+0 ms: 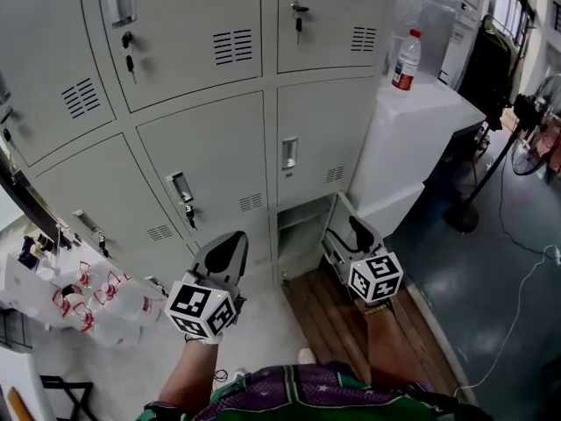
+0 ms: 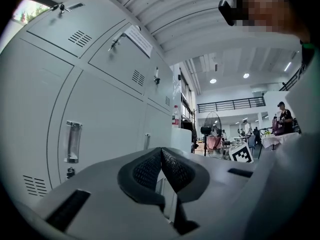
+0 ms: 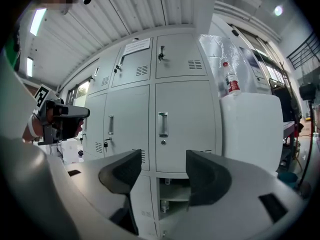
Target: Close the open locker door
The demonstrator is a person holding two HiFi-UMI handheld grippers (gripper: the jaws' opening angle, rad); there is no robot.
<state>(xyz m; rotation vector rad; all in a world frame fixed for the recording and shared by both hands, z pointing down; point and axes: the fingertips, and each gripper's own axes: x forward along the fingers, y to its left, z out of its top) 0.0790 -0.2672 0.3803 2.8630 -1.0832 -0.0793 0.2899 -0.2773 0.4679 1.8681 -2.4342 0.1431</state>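
Evidently not yet begun: locker door stands swung out, bottom row, right col., beside its compartment. Right gripper: jaws apart, nothing btwn them, near door; contact unclear. Left gripper: jaws together, empty. Compartment: one shelf visible, other contents unclear.

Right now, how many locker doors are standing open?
1. The open door is in the bottom row, in the column next to the white cabinet, swung outward. Every other door in view is shut; lockers beyond the frame may be hidden.
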